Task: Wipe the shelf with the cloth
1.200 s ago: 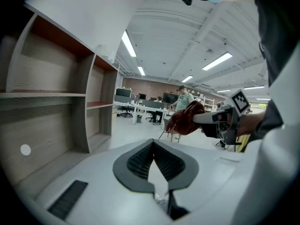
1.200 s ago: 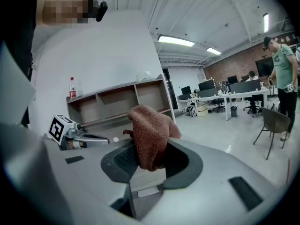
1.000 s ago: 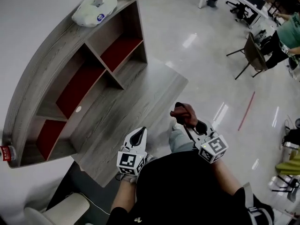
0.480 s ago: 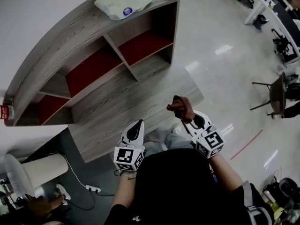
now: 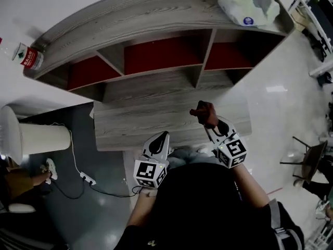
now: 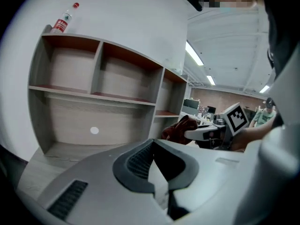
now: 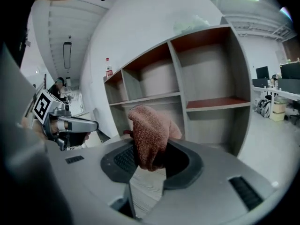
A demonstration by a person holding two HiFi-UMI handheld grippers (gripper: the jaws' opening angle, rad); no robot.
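Two grippers face shelf (image 5: pixel 156 90): right gripper (image 5: pixel 209 125) fingers pinch cloth (image 5: pixel 202 112), ready to wipe; left gripper (image 5: pixel 163 137) fingers pressed together, empty.

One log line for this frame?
right hand-held gripper: shut on reddish-brown terry cloth | left hand-held gripper: shut, empty | grey wooden shelf unit: ahead of both

The shelf (image 5: pixel 156 95) spans ten to two o'clock. On its top sit a bag (image 5: pixel 248 5) at one o'clock and a bottle (image 5: pixel 28 56) at ten. The cloth (image 5: pixel 204 113), pinched in the right gripper (image 5: pixel 210 126), hangs over the shelf's bottom board near centre. The left gripper (image 5: pixel 164 135) is at its eight o'clock.
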